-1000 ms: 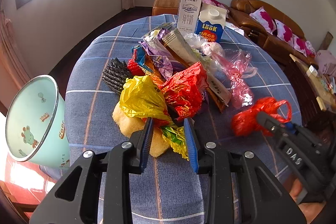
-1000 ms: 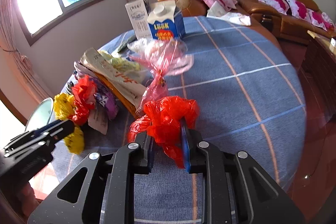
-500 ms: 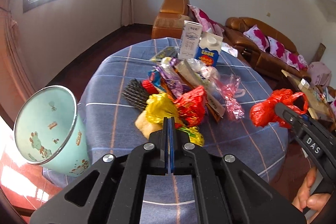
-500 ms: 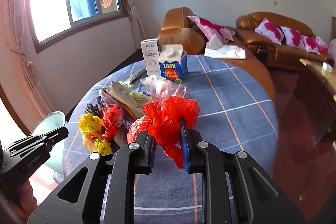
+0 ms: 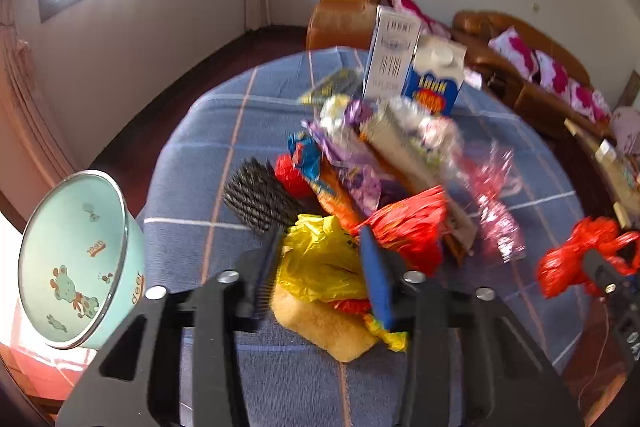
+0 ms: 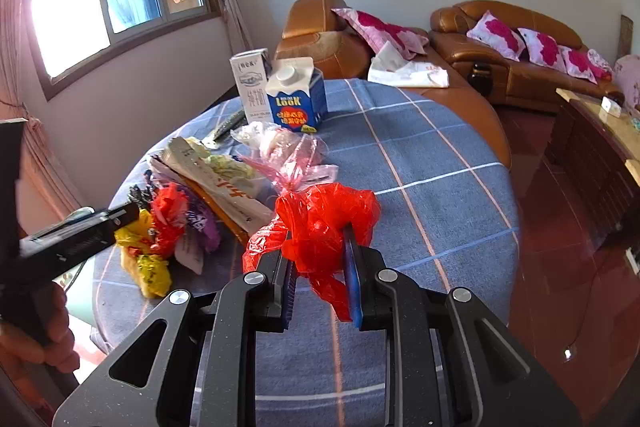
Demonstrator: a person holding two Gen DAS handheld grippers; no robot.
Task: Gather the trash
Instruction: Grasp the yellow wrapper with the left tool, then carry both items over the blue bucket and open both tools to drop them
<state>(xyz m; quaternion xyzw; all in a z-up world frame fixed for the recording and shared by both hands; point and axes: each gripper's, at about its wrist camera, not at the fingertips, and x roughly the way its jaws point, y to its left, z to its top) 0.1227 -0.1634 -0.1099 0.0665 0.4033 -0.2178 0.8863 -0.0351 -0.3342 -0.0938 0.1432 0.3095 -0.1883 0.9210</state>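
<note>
In the left wrist view, the left gripper (image 5: 322,275) is held wide open around a crumpled yellow plastic bag (image 5: 320,259) at the bottom middle. In the right wrist view, a crumpled red plastic bag (image 6: 324,223) is squeezed in the right gripper (image 6: 320,279), low in the middle, above the blue checked tablecloth (image 6: 432,163).

Trash pile (image 5: 360,187) on table (image 5: 200,155) ahead of me, cartons (image 5: 416,71) behind it, bin (image 5: 76,263) left of table, sofa (image 6: 512,39) beyond.

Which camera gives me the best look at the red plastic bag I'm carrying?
Right wrist view: the red plastic bag sits sharp and central, pinched in the right gripper jaws. Left wrist view shows it only at the far right edge, blurred and partly hidden by that gripper.
</note>
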